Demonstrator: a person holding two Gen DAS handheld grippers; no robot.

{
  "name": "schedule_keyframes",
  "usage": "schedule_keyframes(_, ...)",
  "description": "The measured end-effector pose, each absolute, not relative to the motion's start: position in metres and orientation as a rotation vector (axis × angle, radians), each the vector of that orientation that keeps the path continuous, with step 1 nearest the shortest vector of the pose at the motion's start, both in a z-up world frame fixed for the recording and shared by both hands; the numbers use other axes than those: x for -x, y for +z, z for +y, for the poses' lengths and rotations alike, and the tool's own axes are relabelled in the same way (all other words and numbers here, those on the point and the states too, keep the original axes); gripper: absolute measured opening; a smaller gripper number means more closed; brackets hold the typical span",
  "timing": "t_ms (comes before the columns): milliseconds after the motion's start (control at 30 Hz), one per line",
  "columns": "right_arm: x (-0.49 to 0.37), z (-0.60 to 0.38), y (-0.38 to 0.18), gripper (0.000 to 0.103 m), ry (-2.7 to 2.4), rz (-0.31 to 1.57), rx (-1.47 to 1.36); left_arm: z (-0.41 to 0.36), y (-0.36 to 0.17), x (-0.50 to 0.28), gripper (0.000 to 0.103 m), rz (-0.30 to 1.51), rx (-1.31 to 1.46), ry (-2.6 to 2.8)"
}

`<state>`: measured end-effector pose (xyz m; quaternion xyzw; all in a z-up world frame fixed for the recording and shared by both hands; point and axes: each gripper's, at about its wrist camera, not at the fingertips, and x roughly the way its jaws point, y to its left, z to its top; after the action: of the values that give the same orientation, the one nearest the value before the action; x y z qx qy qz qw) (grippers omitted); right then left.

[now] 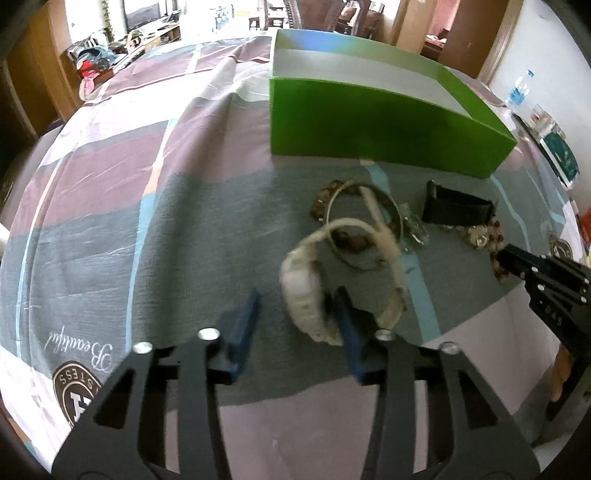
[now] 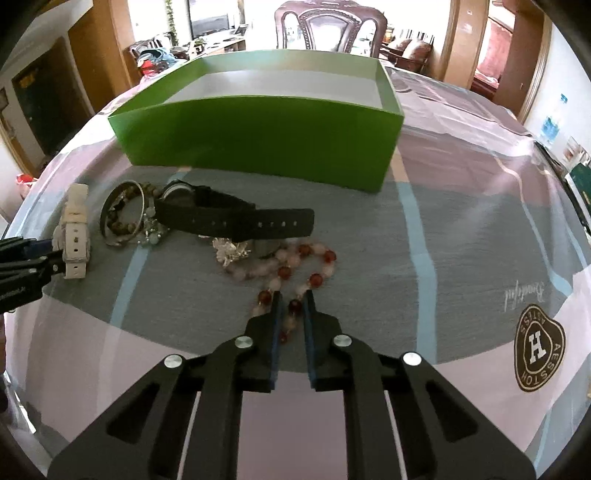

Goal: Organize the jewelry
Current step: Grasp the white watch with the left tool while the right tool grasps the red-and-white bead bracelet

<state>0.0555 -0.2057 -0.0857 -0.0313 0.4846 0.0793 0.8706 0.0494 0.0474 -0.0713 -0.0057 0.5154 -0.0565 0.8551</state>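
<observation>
The left claw (image 1: 295,295) is hovering low over the cloth-covered surface (image 1: 110,206) with its 2 blue-padded fingers (image 1: 242,325) spread wide. The white watch (image 1: 314,295) is lying between them, its body close against the right finger, though contact cannot be told through the blur. Its strap is curling up and away toward the pile of jewelry.

The right claw (image 2: 293,299) is nearly pressed together, pinching the red and pink bead bracelet (image 2: 295,266), with 1 red bead sitting in the narrow gap between the tips. The rest of the bracelet is lying in a loop on the gray band of the cloth, just ahead of the claw.

The black watch (image 2: 229,218) is lying on its side just beyond the bracelet, its strap stretching out to the right. A small silver ornament (image 2: 232,253) is resting between the black watch and the beads. To the left of the black watch, metal bangles (image 2: 123,214) and a brown bead bracelet (image 2: 122,225) are lying tangled together, with a few pale green beads (image 2: 153,236) beside them.

The green box (image 2: 258,140) is standing open on the surface behind all of the jewelry, toward the far edge; what shows of its white inside is bare. A wooden chair (image 2: 328,29) is standing beyond the far edge. In the left view, a water bottle (image 1: 519,88) is standing off to the right.
</observation>
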Motion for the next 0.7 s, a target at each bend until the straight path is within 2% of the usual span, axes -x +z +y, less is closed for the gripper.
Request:
schedule_keyframes(33, -0.055, -0.207, -0.086, 0.017, 0.153, 1.013, 0.059, 0.048, -0.071, -0.049, 0.056, 1.078, 0.015, -0.112)
schedule_keyframes(100, -0.056, -0.212, -0.086, 0.027, 0.126, 1.013, 0.048, 0.048, -0.071, -0.053, 0.057, 1.074, 0.023, -0.124)
schedule_keyframes(200, -0.056, -0.214, -0.086, 0.033, 0.103, 1.009, 0.035, 0.039, -0.07, -0.063, 0.061, 1.072, 0.013, -0.139)
schedule_keyframes(533, -0.06, -0.21, -0.09, 0.035, 0.078, 0.974, 0.047, 0.025, -0.082, -0.075, 0.078, 1.073, -0.017, -0.146)
schedule_keyframes(700, -0.058, -0.209, -0.09, 0.038, 0.065, 0.956, 0.059, 0.021, -0.084, -0.075, 0.08, 1.067, -0.031, -0.141)
